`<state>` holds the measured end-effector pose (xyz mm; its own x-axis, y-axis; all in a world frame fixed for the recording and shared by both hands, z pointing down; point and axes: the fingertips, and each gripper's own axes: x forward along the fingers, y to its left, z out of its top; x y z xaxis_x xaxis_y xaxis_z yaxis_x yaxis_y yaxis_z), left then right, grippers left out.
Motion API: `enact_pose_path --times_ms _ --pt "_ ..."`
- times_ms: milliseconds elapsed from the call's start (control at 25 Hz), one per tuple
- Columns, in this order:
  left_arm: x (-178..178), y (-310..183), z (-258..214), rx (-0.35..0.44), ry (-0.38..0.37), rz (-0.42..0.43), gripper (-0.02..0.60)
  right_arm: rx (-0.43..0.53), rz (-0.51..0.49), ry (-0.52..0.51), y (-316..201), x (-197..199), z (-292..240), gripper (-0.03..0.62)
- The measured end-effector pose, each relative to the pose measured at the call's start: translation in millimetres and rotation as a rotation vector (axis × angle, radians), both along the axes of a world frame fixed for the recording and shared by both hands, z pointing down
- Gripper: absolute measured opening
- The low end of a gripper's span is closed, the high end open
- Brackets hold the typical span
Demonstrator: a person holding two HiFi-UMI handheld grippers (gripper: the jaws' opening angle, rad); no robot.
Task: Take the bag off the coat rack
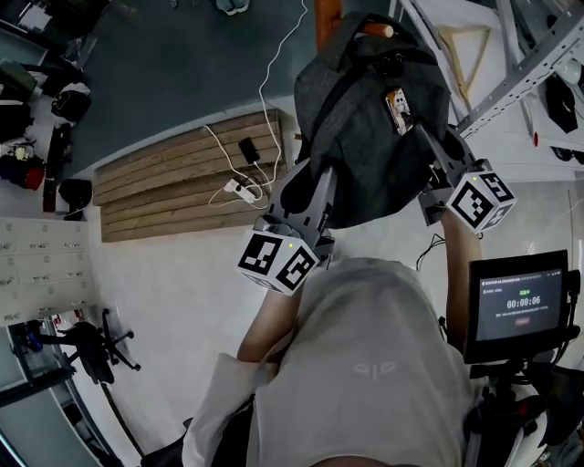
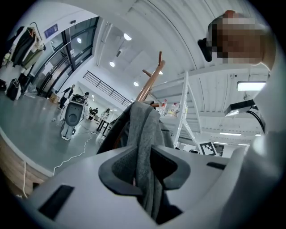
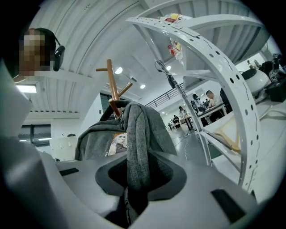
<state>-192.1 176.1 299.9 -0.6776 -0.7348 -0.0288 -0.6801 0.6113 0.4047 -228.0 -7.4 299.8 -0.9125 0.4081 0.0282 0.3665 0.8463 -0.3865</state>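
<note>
A dark grey bag (image 1: 365, 119) hangs on the wooden coat rack (image 1: 327, 14), its top looped over a peg (image 1: 376, 29). My left gripper (image 1: 306, 187) is at the bag's lower left side, and in the left gripper view the gripper (image 2: 143, 172) is shut on a fold of the grey bag (image 2: 144, 129) below the rack's pole (image 2: 149, 82). My right gripper (image 1: 438, 150) holds the bag's right side. In the right gripper view the gripper (image 3: 138, 174) pinches a grey fold of the bag (image 3: 138, 127) in front of the rack (image 3: 114, 87).
A wooden platform (image 1: 182, 178) with a power strip and white cable (image 1: 242, 190) lies on the floor to the left. A perforated metal shelf frame (image 1: 520, 73) stands close on the right. A screen on a stand (image 1: 520, 306) is at lower right, an office chair (image 1: 91, 347) at lower left.
</note>
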Motion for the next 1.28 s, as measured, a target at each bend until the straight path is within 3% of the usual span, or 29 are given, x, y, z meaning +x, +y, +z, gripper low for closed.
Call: enact_pose_path --times_ms 320,560,880,1280 --pt "14.8 -13.2 -19.4 0.015 -0.033 0.072 0.084 -0.024 0.057 -0.026 -14.9 24.2 -17.8 0.086" --pt "26.5 -60.1 -20.5 0.011 -0.051 0.173 0.084 -0.045 0.156 -0.042 -62.9 52.4 -15.0 0.085" --pt "33.9 -141.0 6.7 0.005 -0.042 0.4 0.084 -0.067 0.389 -0.04 -141.4 102.3 18.0 0.086" --pt "49.9 -255.2 19.4 0.008 0.02 0.742 0.084 -0.063 0.742 -0.007 -233.8 179.3 31.4 0.085"
